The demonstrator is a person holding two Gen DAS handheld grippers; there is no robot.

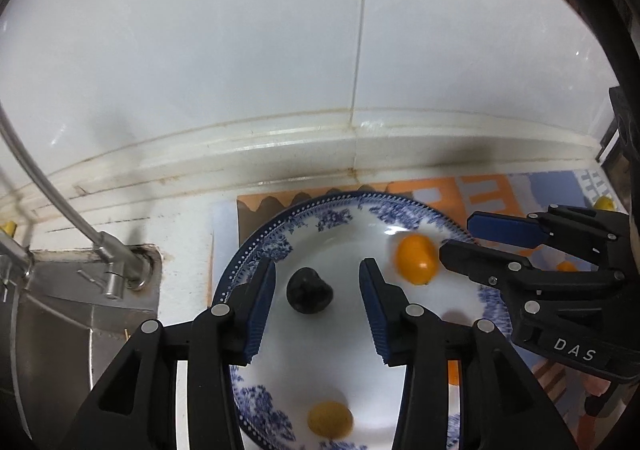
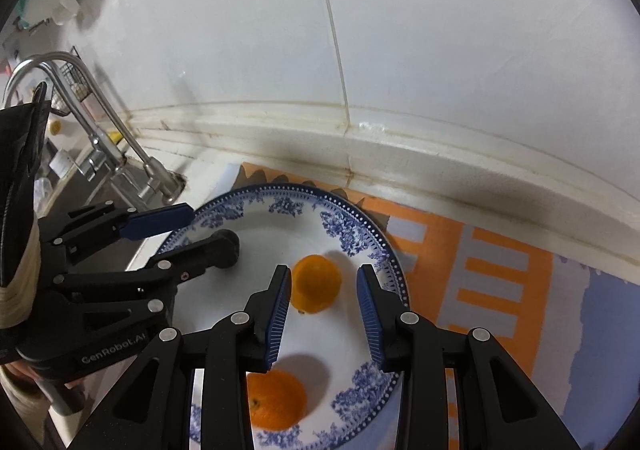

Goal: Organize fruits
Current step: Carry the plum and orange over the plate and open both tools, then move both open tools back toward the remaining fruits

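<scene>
A blue-patterned white plate (image 1: 256,242) (image 2: 360,226) lies on a mat and holds a dark round fruit (image 1: 308,292) and two small orange fruits. My left gripper (image 1: 318,286) (image 2: 212,228) stands open around the dark fruit, with a gap on each side, and the fruit rests on the plate. My right gripper (image 2: 322,290) (image 1: 458,236) is open too. One orange fruit (image 2: 316,284) (image 1: 416,258) lies at its fingertips with the right pad clear of it. The other orange fruit (image 2: 276,402) (image 1: 330,420) sits near the plate's front edge.
An orange and blue patterned mat (image 2: 500,250) (image 1: 492,194) extends right of the plate. A steel faucet (image 1: 108,250) (image 2: 152,170) and sink (image 1: 60,310) stand to the left. A white tiled wall (image 1: 280,50) rises right behind the plate.
</scene>
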